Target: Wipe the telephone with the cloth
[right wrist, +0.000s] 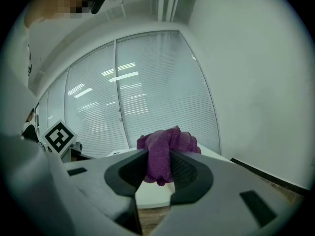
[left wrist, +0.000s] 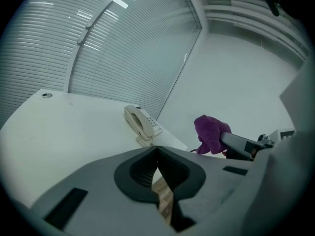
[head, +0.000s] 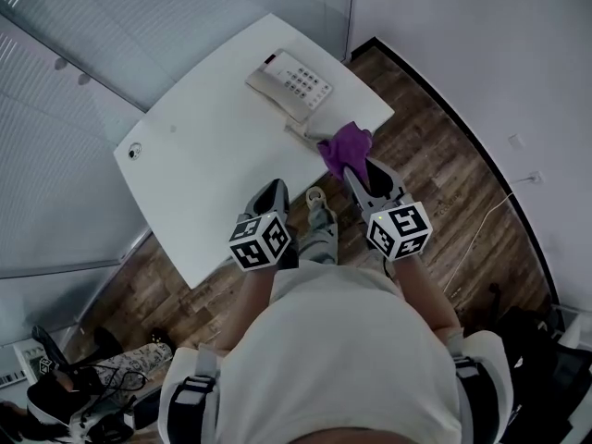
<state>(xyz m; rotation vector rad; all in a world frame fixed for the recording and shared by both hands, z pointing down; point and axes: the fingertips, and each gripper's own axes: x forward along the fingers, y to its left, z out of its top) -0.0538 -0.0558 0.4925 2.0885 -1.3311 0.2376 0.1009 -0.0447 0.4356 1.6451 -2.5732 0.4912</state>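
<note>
Head view: telephone sits at the far right corner of the white bench, close to the edge. Its long axis runs on a slant, up-left to down-right in that view, with the handset along the side facing the person and the keypad beyond it. Right hand-held gripper is the nearer one. The telephone lies ahead of it and a little to the left, near end just beyond the jaw tips. Right jaws are closed on the purple cloth. The right gripper view shows the cloth pinched between the pads, with a bunched wad standing out past the tips of that hand-held gripper. The cloth hangs about over the bench edge, close to the telephone but seemingly not touching it; contact cannot be settled from here. Left hand-held gripper is further back, over the near edge of the bench. Its own view shows the jaws fully together with nothing between them, the telephone well ahead. Judgement: the wipe has not begun; next, carry the cloth forward and left onto the handset.
</note>
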